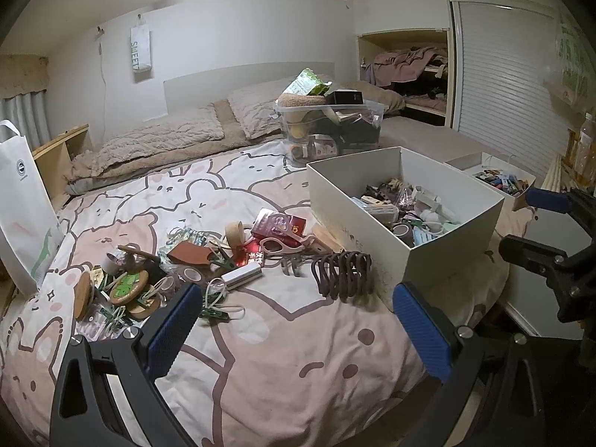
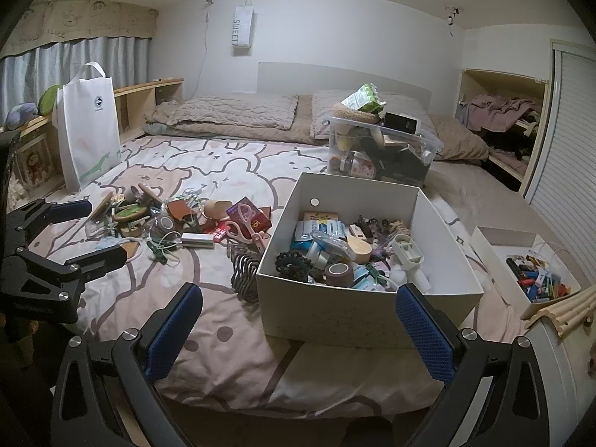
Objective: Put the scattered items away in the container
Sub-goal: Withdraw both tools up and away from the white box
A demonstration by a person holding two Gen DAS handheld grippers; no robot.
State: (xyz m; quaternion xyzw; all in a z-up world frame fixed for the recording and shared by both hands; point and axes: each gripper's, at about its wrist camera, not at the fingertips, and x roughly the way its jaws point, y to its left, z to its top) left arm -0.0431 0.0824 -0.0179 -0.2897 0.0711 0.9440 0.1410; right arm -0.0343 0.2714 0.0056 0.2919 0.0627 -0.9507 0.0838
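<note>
Where clutter (image 1: 208, 260) stops, bare bedspread (image 1: 283, 365)

bedsheet (image 1: 260, 354): pale pink with cartoon animals in brown outline
cardboard box (image 2: 335, 320): white
spiral hair ties (image 1: 342, 272): dark brown
scissors (image 2: 247, 223): pink
finger pads (image 2: 424, 335): blue, black frame
tote bag (image 2: 87, 126): white, green print

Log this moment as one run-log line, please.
left tongs open, empty | right tongs open, empty | white box part-filled | clutter pile on bed
</note>
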